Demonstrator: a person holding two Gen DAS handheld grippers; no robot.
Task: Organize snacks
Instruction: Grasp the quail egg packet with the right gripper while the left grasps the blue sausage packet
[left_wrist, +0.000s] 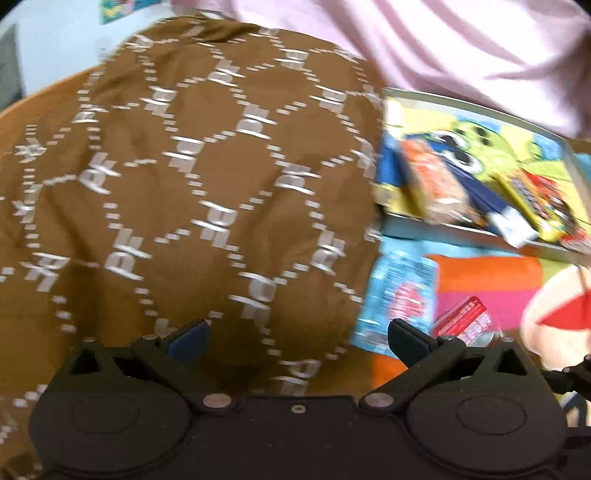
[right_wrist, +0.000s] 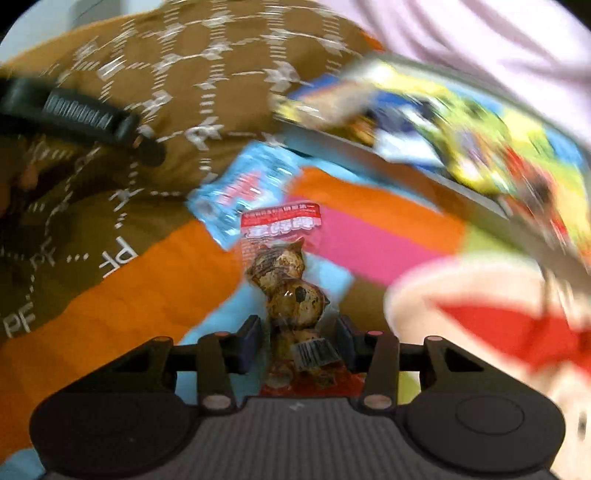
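Nearest us: our right gripper (right_wrist: 295, 338) clamps clear egg snack pack (right_wrist: 286, 280), its red label pointing toward 12 o'clock. Blue packet (right_wrist: 240, 192) lies just beyond at 11, on bright cartoon cloth (right_wrist: 369, 229). Tray (left_wrist: 476, 170) of snacks at 2. Our left gripper (left_wrist: 295, 336) spread wide, holding nothing, over brown patterned fabric (left_wrist: 184, 166).

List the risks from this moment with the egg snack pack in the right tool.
1. The clear pack of speckled eggs with a red header sits between the right tool fingers near its lower end only; its long free end could swing or slip.
2. Both views are motion-blurred, so the colourful cartoon-printed tray could be missed.
3. The open left tool faces brown patterned fabric and may snag it.
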